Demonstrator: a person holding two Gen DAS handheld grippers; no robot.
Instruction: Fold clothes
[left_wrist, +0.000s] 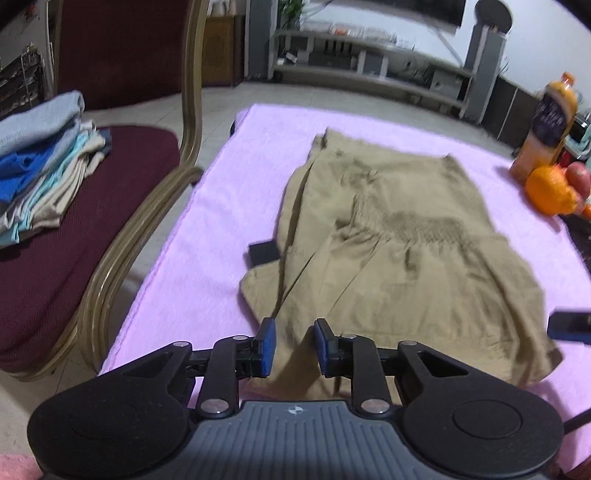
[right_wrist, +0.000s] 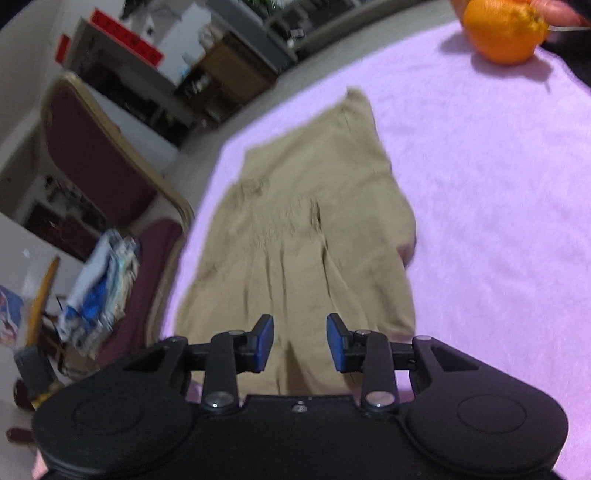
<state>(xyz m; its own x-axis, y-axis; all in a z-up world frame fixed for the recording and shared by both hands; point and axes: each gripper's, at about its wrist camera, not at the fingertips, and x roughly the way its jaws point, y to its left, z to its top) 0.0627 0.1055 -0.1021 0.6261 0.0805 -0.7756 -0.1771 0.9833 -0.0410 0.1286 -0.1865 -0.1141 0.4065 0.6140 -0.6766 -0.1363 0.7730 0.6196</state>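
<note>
Both grippers, left gripper (left_wrist: 294, 347) and right gripper (right_wrist: 300, 341), hover jaws apart over the tan garment's (left_wrist: 399, 251) near hem, spread flat on the pink cloth (left_wrist: 207, 236) for folding.

A pink blanket (left_wrist: 207, 229) covers the near surface. To its left stands a maroon chair (left_wrist: 122, 51) with a gold frame. Beyond lie a pale tiled floor (left_wrist: 221, 99), a long grey shelf unit (left_wrist: 369, 55) against the far wall, and a wooden cabinet (left_wrist: 219, 51) beside it.
</note>
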